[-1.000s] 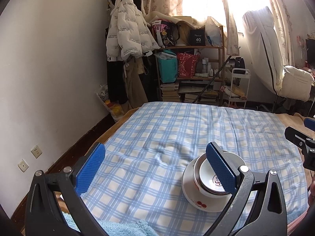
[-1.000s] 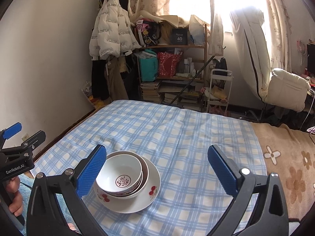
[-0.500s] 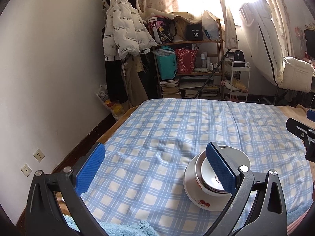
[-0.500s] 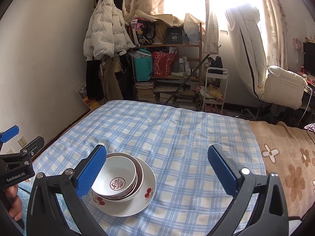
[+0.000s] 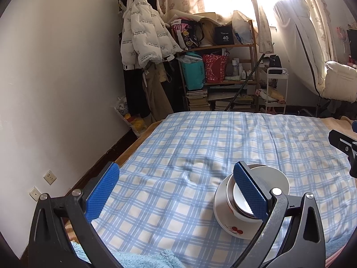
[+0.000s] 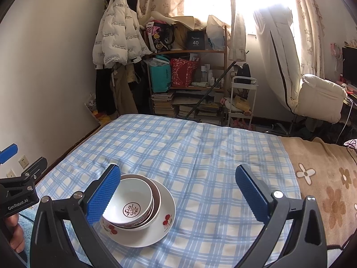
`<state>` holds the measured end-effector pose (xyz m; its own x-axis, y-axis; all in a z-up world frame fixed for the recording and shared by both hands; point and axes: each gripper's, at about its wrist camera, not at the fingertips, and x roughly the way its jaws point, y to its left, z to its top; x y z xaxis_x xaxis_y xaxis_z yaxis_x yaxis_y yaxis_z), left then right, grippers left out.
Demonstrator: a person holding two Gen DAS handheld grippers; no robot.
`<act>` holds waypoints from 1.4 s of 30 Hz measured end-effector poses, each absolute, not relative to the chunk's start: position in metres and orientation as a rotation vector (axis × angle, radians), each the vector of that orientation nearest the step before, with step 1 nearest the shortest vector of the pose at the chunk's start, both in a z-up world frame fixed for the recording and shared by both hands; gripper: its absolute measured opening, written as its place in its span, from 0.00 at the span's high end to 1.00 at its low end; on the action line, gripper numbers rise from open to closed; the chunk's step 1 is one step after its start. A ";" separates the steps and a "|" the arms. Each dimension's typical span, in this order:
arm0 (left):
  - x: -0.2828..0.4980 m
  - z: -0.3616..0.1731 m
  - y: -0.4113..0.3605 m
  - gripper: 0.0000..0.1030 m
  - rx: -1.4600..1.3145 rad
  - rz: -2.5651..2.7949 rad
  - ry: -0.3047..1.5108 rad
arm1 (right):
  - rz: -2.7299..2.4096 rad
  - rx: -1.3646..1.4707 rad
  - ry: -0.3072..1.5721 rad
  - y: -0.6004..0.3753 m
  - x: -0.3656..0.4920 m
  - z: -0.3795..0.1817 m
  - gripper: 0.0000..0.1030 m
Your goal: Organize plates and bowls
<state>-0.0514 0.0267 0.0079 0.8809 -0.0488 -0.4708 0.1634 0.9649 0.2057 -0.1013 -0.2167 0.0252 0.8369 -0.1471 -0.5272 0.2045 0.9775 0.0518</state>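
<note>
A white plate with red cherries [image 6: 156, 227] lies on the blue checked sheet [image 6: 200, 156]. Two nested bowls stand on it: a white bowl with a red round mark [image 6: 131, 207] inside a bowl with a brown inside [image 6: 157, 197]. The same stack shows in the left wrist view [image 5: 236, 227], partly behind my right finger. My left gripper [image 5: 176, 192] is open and empty, left of the stack. My right gripper [image 6: 177, 192] is open and empty, with its left finger over the bowls' near edge.
A brown flowered blanket [image 6: 323, 178] covers the bed's right side. A light blue fluffy towel [image 5: 142, 259] lies at the near edge. A white wall [image 5: 55, 78] runs along the left. A cluttered shelf [image 6: 189, 78] and a coat [image 6: 116, 33] stand beyond the bed.
Both grippers have pulled back and tilted a little, so the stack sits slightly lower and nearer in both views. The plate and bowls have not moved.
</note>
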 end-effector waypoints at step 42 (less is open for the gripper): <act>-0.050 0.006 0.031 0.02 0.238 -0.075 0.483 | -0.183 0.106 0.553 -0.220 -0.101 0.027 0.00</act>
<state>-0.0495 0.0307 0.0057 0.8835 -0.0156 -0.4681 0.1276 0.9697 0.2085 -0.1006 -0.2200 0.0266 0.8354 -0.1440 -0.5304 0.2011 0.9782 0.0512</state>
